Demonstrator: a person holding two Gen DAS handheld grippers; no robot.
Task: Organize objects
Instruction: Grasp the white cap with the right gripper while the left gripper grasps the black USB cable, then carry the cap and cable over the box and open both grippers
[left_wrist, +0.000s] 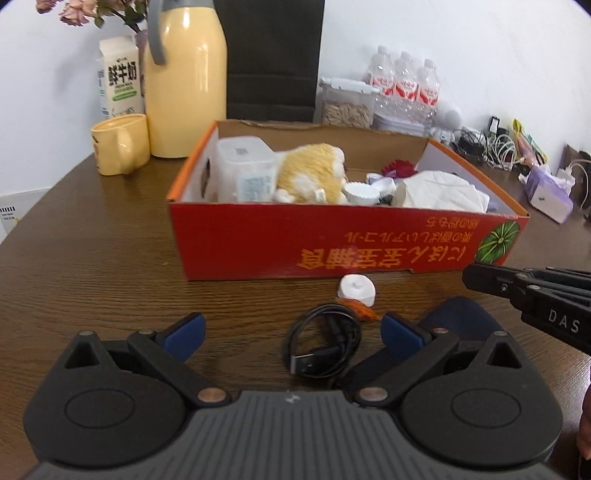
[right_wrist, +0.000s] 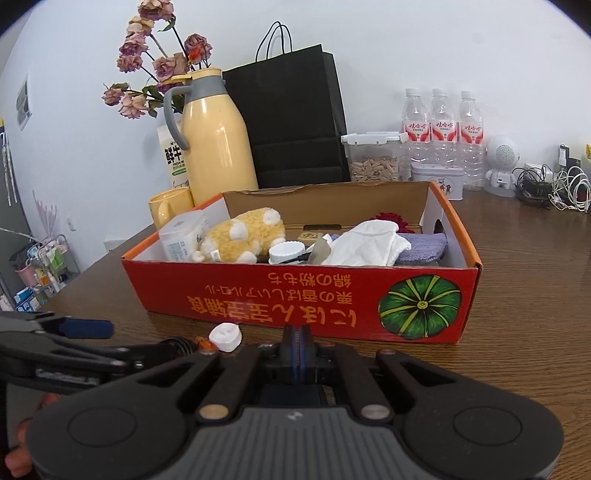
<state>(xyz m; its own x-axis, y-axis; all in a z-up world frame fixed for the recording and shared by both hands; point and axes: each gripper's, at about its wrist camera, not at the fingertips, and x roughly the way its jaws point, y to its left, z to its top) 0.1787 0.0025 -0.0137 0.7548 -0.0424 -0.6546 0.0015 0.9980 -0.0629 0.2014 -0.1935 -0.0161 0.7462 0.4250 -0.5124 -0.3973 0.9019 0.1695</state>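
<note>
Black and coiled, the cable lay on the wooden table directly between the spread jaws of the left gripper, whose blue pads stood wide apart and pressed on nothing; the coil sat nearer the right-hand pad than the other, and its flat plug end pointed back toward the gripper's body. Just beyond the jaw tips lay a small white cap with a scrap of orange wrapper touching the far edge of the coil; beyond those again stood the red cardboard box, already holding a yellow plush toy, a clear plastic tub and a white cloth. The right gripper was clenched tight, pad against pad, with nothing between them; it pointed toward the near wall of the box, off to the right of the left jaws.

The step in hand appeared to be picking up the cable for the box. To do it well, the left jaws would best be shifted slightly so the coil sat centred, then lowered until the pads bracketed several loops at once; a grip on a single strand would likely let the coil unwind and drag; the orange scrap should be kept outside the pads; the lift should clear the box's near wall before release.
</note>
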